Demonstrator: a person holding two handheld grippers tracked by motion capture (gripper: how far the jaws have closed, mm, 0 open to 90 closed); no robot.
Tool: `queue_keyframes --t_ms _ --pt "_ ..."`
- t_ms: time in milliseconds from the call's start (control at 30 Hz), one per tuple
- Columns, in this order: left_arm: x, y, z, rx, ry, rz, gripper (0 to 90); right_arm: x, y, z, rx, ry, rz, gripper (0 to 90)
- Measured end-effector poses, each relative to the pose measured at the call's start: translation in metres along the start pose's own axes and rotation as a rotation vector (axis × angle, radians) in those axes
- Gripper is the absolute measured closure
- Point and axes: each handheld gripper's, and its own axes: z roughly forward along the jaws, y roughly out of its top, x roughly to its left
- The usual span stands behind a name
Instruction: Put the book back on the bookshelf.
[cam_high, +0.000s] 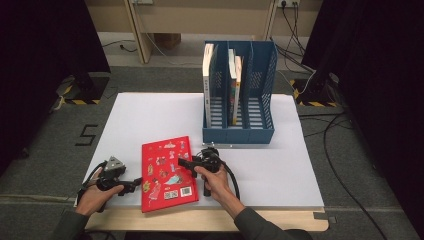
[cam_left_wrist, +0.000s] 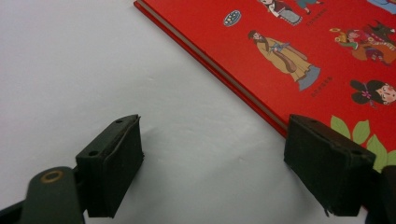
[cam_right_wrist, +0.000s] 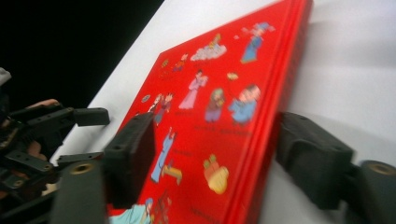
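Observation:
A red picture book (cam_high: 167, 172) lies flat on the white table top (cam_high: 280, 165) near the front edge. My right gripper (cam_high: 182, 162) is at the book's right edge. In the right gripper view its jaws (cam_right_wrist: 215, 126) straddle that edge: one pad hovers over the cover (cam_right_wrist: 196, 93), the other sits beside the edge on the table, and neither visibly presses. My left gripper (cam_high: 136, 186) rests just left of the book, open. In the left gripper view nothing is between its jaws (cam_left_wrist: 212, 128), and one pad stands close to the book's edge (cam_left_wrist: 243, 88).
A blue file holder (cam_high: 239, 135) with three slots stands behind the book at the table's middle. It holds upright books (cam_high: 207, 75) on the left and in the middle (cam_high: 234, 80). Cables lie on the floor to the right.

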Motion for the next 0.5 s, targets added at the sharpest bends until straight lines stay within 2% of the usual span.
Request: queue_keyframes --t_ms 33,100,167,267,333,500 --pt "0.0 0.0 0.0 0.0 0.0 0.0 18.1 -0.001 -0.001 -0.001 0.006 0.009 0.006 39.5" --pt "-0.001 0.001 0.001 0.003 0.002 0.001 17.2 -0.001 -0.004 0.002 0.036 0.085 0.028 49.1" --pt "0.0 0.001 0.001 0.002 -0.001 0.003 17.3 0.008 -0.006 0.007 0.057 0.062 -0.041 45.1" --pt "0.0 0.0 0.0 -0.001 -0.002 0.007 17.2 0.01 0.0 0.003 0.064 0.077 -0.097 47.2" --pt "0.0 0.0 0.001 -0.002 -0.002 0.006 17.0 0.008 0.002 0.001 0.08 0.099 -0.107 48.2" --pt "0.0 0.0 0.001 -0.012 -0.007 -0.012 16.6 0.005 0.004 0.001 0.078 0.124 -0.103 51.0"
